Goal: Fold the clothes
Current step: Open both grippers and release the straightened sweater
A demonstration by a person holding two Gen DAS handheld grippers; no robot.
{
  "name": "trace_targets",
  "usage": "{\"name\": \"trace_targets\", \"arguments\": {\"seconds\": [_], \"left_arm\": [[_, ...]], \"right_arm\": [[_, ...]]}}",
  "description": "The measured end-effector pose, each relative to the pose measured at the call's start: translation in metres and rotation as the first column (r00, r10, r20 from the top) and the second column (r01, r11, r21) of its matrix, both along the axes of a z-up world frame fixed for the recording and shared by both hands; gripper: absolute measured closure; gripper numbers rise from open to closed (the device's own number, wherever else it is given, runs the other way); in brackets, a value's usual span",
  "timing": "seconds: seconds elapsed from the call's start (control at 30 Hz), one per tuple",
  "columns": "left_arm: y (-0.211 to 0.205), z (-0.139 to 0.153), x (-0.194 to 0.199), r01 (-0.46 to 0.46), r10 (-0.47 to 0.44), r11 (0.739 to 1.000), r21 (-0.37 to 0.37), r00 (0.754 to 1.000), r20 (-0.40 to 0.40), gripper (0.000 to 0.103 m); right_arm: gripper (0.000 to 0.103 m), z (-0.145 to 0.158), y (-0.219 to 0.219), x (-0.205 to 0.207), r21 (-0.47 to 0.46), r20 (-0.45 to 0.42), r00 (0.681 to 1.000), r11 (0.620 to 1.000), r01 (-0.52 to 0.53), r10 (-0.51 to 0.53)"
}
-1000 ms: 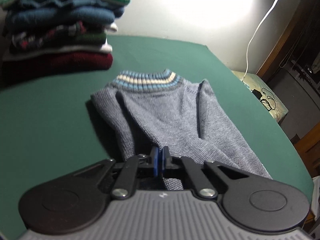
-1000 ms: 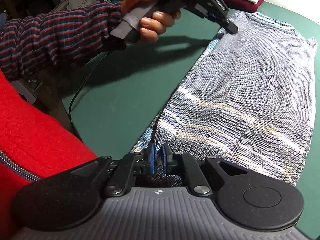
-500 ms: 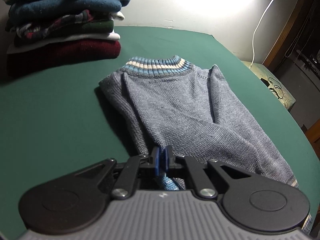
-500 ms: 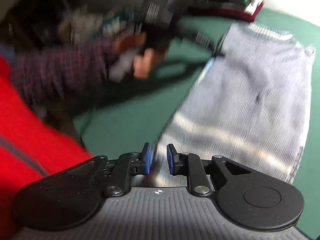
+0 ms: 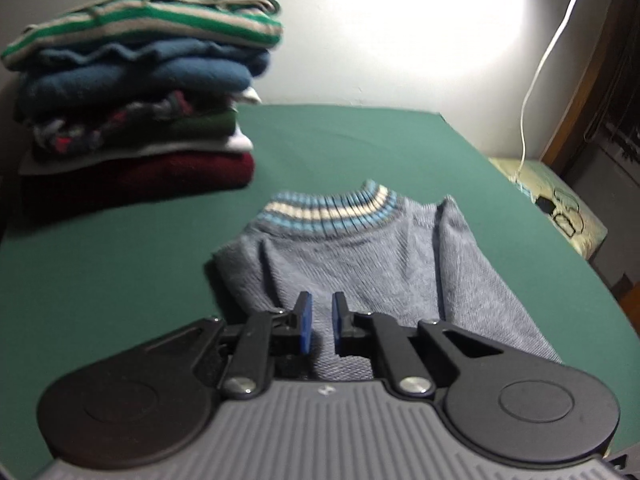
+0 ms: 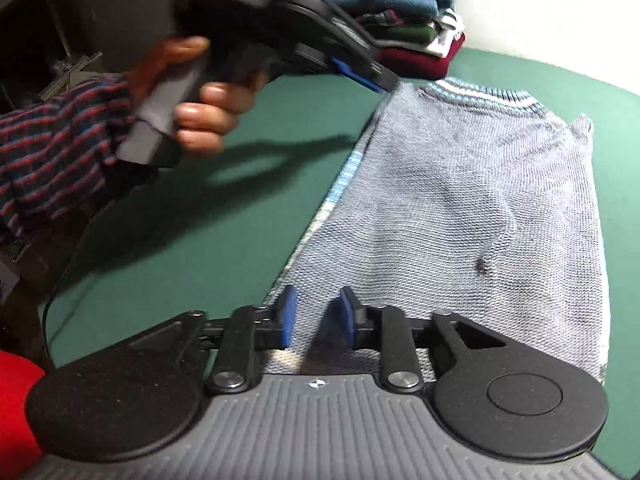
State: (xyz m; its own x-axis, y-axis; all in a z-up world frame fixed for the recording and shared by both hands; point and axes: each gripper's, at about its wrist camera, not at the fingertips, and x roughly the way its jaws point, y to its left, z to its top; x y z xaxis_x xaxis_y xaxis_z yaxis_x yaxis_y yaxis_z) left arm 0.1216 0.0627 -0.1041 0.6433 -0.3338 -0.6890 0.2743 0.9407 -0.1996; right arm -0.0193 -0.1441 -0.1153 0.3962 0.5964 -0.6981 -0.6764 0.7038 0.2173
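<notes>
A grey-blue knit sweater (image 5: 372,264) with a blue and cream striped collar (image 5: 332,210) lies flat on the green table (image 5: 120,264), sleeves folded in. It also shows in the right wrist view (image 6: 472,208). My left gripper (image 5: 319,322) is open and empty, just above the sweater's left side near the shoulder; it also shows in the right wrist view (image 6: 376,76), held by a hand. My right gripper (image 6: 318,312) is open and empty over the sweater's hem edge.
A stack of folded clothes (image 5: 136,108) stands at the table's far left; it shows in the right wrist view (image 6: 404,12) too. A white cable (image 5: 548,60) hangs by the wall. A red garment (image 6: 16,400) is at the near left.
Both grippers were shut on the sweater's left edge and have opened and let go. The left gripper moved up toward the collar end.
</notes>
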Motion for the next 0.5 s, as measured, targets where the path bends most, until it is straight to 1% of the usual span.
{"name": "trace_targets", "arguments": {"seconds": [0.03,0.1,0.13,0.2,0.27,0.33,0.4,0.43,0.47,0.5], "left_arm": [[-0.002,-0.006,0.004,0.001,-0.001,1.0,0.013,1.0,-0.005,0.096],[-0.005,-0.017,0.011,0.001,0.0,0.999,0.035,1.0,-0.011,0.095],[-0.003,-0.02,0.014,-0.006,0.006,1.0,0.028,1.0,-0.005,0.089],[0.0,-0.023,0.021,-0.013,0.013,1.0,0.012,1.0,-0.007,0.088],[0.001,-0.024,0.027,-0.016,0.016,1.0,0.003,1.0,-0.013,0.088],[-0.001,-0.022,0.029,-0.006,0.006,1.0,0.016,1.0,-0.009,0.088],[-0.003,-0.015,0.025,0.001,-0.001,1.0,0.017,1.0,0.016,0.087],[-0.002,-0.012,0.022,-0.003,0.003,1.0,0.009,1.0,0.029,0.079],[-0.001,-0.009,0.019,-0.006,0.006,1.0,-0.001,0.999,0.036,0.068],[0.0,-0.007,0.017,-0.009,0.009,1.0,-0.007,0.999,0.041,0.065]], "right_arm": [[0.062,-0.001,0.001,-0.003,0.003,0.001,1.0,1.0,-0.014,0.014],[0.055,-0.001,-0.001,-0.009,0.008,0.001,0.999,0.999,-0.043,0.043],[0.054,-0.001,-0.003,-0.012,0.007,0.002,0.999,0.999,-0.053,0.053],[0.054,-0.002,-0.006,-0.012,0.009,-0.001,0.998,0.998,-0.062,0.062],[0.056,-0.002,-0.007,-0.003,0.024,-0.024,0.998,0.998,-0.053,0.053],[0.067,0.002,-0.013,0.003,0.047,-0.039,0.999,0.999,-0.016,0.018],[0.068,0.007,-0.019,0.013,0.063,0.009,0.998,0.996,0.06,-0.06],[0.068,0.009,-0.02,0.019,0.06,0.042,0.993,0.993,0.103,-0.106],[0.069,0.009,-0.021,0.026,0.051,0.069,0.986,0.988,0.147,-0.15],[0.07,0.008,-0.021,0.035,0.044,0.08,0.979,0.982,0.185,-0.188]]}}
